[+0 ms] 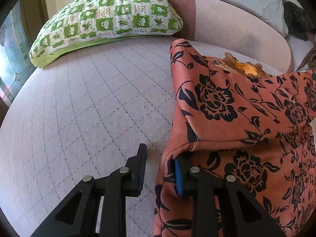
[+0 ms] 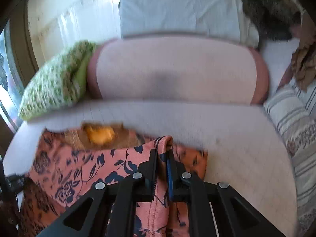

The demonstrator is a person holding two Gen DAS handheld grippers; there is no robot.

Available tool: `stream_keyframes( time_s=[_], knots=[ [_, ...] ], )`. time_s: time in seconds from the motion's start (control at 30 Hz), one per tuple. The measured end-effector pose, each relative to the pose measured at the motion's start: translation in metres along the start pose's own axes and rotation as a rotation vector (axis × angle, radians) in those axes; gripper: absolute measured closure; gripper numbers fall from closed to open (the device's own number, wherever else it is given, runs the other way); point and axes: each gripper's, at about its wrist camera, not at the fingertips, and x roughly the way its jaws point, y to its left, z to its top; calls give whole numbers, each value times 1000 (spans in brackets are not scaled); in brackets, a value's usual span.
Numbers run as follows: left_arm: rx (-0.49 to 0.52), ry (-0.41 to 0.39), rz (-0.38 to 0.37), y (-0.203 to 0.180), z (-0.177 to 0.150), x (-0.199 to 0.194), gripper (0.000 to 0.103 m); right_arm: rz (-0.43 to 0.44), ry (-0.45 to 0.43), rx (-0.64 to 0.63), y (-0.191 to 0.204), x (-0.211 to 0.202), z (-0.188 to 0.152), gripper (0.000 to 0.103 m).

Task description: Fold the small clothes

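A salmon garment with a black flower print [image 1: 237, 118] lies partly lifted on the pale quilted bed [image 1: 88, 108]. My left gripper [image 1: 160, 158] is open. The garment's hemmed corner hangs against its right blue pad [image 1: 177, 175], and bare bed shows between the cloth and the left finger. In the blurred right wrist view, my right gripper [image 2: 162, 154] is shut on a raised fold of the same garment [image 2: 79, 167]. Behind the garment lies a brown and yellow piece of cloth [image 1: 243, 67] [image 2: 100, 134].
A green checked pillow [image 1: 106, 19] and a long pink bolster [image 1: 237, 31] line the bed's far side, with a white pillow [image 2: 177, 7] and something dark and furry [image 2: 270, 13] behind. Striped bedding [image 2: 290, 122] lies at the right. A window [image 1: 9, 59] is at the left.
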Motion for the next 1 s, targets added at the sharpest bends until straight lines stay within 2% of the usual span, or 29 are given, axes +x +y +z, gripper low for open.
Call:
stream_keyframes(
  time_s=[0.03, 0.1, 0.17, 0.2, 0.23, 0.3, 0.37, 0.43, 0.6, 0.67, 0.7, 0.8, 0.87, 0.9, 0.93, 1.0],
  knots=[
    [0, -5, -19, 0, 0, -7, 77, 5, -8, 7, 0, 2, 1, 94],
    [12, -43, -37, 0, 3, -23, 76, 20, 54, 28, -4, 27, -12, 94],
    [56, -90, -67, -4, 12, -40, 61, 28, 132, 33, -9, 51, -32, 94],
    [84, -124, -68, -7, 23, -45, 51, 32, 158, 50, -14, 62, -43, 94],
    [97, -139, -70, -10, 32, -45, 44, 33, 170, 64, -18, 68, -49, 94],
    [105, -117, -87, -13, 53, -33, 44, 54, 172, 95, -22, 71, -56, 94],
    [55, -96, -114, -9, 70, -23, 44, 64, 167, 91, -23, 70, -55, 94],
    [55, -67, -146, -12, 81, -11, 44, 79, 173, 98, -22, 70, -54, 94],
    [87, 41, -147, -30, 100, 45, 44, 118, 182, 113, -19, 76, -56, 94],
    [73, 83, -148, -27, 102, 60, 90, 122, 180, 116, -21, 73, -57, 94],
    [64, 87, -147, -24, 103, 62, 90, 117, 176, 116, -23, 71, -55, 94],
    [40, 22, -140, -12, 99, 52, 95, 104, 120, 110, -26, 57, -46, 94],
    [23, -12, -97, 0, 95, 48, 100, 99, 90, 110, -29, 52, -44, 94],
    [-19, -7, -63, 12, 94, 52, 102, 95, 83, 110, -30, 53, -46, 93],
    [-55, 11, -39, 22, 93, 59, 103, 86, 90, 114, -32, 58, -48, 89],
    [-100, 39, -38, 38, 90, 68, 103, 83, 178, 141, -39, 81, -59, 89]
  ],
)
